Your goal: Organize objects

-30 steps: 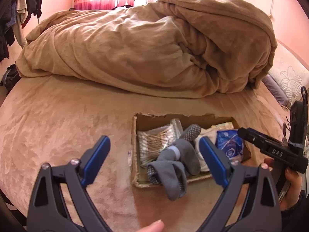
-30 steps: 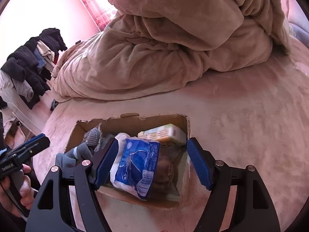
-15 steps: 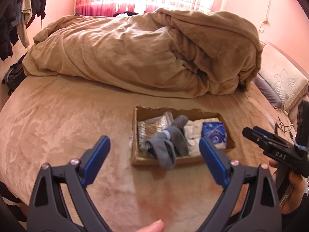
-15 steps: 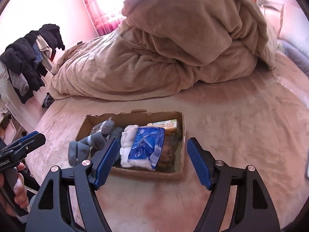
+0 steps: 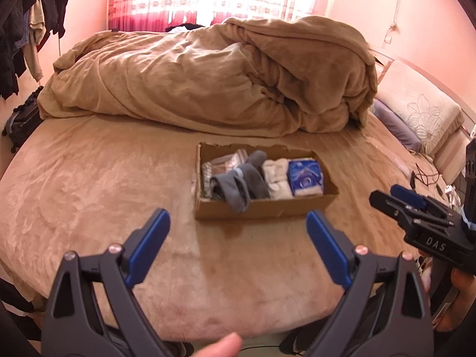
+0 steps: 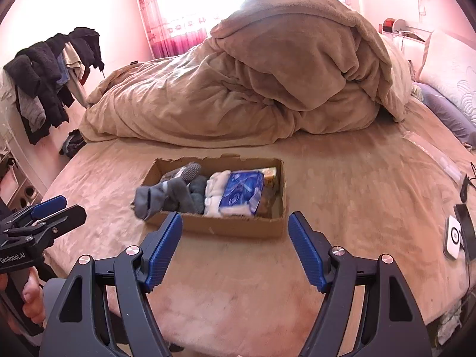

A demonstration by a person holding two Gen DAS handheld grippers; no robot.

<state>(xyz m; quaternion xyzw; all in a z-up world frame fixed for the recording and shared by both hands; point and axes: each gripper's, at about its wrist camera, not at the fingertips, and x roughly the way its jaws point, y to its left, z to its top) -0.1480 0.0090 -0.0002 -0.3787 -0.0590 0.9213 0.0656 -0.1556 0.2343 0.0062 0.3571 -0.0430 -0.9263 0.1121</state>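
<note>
A shallow cardboard box (image 5: 261, 208) (image 6: 226, 226) lies on the brown bed. It holds a grey sock (image 5: 238, 187) (image 6: 166, 196) draped over its front edge, a white cloth (image 5: 276, 178) (image 6: 215, 192), a blue packet (image 5: 305, 175) (image 6: 241, 192), a clear bag of cotton swabs (image 5: 223, 163) and a yellow pack (image 6: 270, 173) at the right end. My left gripper (image 5: 238, 247) is open and empty, well in front of the box. My right gripper (image 6: 235, 250) is open and empty, just in front of the box.
A bunched tan duvet (image 5: 223, 80) (image 6: 267, 83) fills the far half of the bed. Pillows (image 5: 416, 110) lie at the right. Clothes (image 6: 47, 74) hang at the left. Cables and a small white device (image 6: 453, 238) lie at the bed's right edge.
Both grippers have pulled back and up from the box, which now looks smaller and farther away. Both stay open and empty. The box's contents have not moved.
</note>
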